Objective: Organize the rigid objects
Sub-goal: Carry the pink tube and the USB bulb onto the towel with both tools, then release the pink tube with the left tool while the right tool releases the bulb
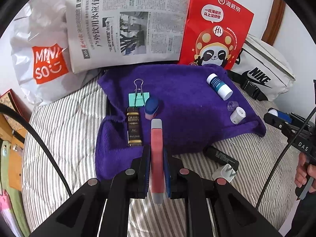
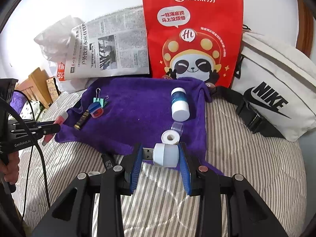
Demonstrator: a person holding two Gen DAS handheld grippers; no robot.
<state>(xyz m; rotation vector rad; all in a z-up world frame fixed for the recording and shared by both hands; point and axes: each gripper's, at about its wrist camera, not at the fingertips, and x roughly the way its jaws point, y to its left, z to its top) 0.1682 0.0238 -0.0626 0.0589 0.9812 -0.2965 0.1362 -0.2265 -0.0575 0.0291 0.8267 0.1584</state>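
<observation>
My left gripper (image 1: 157, 151) is shut on a slim pink stick with grey ends (image 1: 157, 138), held above the near edge of a purple towel (image 1: 187, 102). On the towel lie a teal binder clip (image 1: 138, 97), a blue and pink dispenser (image 1: 151, 106), a black and gold bar (image 1: 134, 127), a white and blue bottle (image 1: 219, 86), a clear cap (image 1: 232, 105) and a small white roll (image 1: 237, 115). My right gripper (image 2: 161, 153) is shut lengthwise on a white USB stick (image 2: 165, 155), just in front of the white roll (image 2: 170, 137). The left gripper (image 2: 57, 125) shows at the far left of the right wrist view.
Behind the towel stand a newspaper (image 1: 126, 27), a red paper bag (image 1: 215, 31), a white Miniso plastic bag (image 1: 43, 59) and a white Nike bag (image 2: 276, 90). A black tube (image 1: 221, 156) and a white plug (image 1: 224, 172) lie on the striped bedding (image 1: 65, 130).
</observation>
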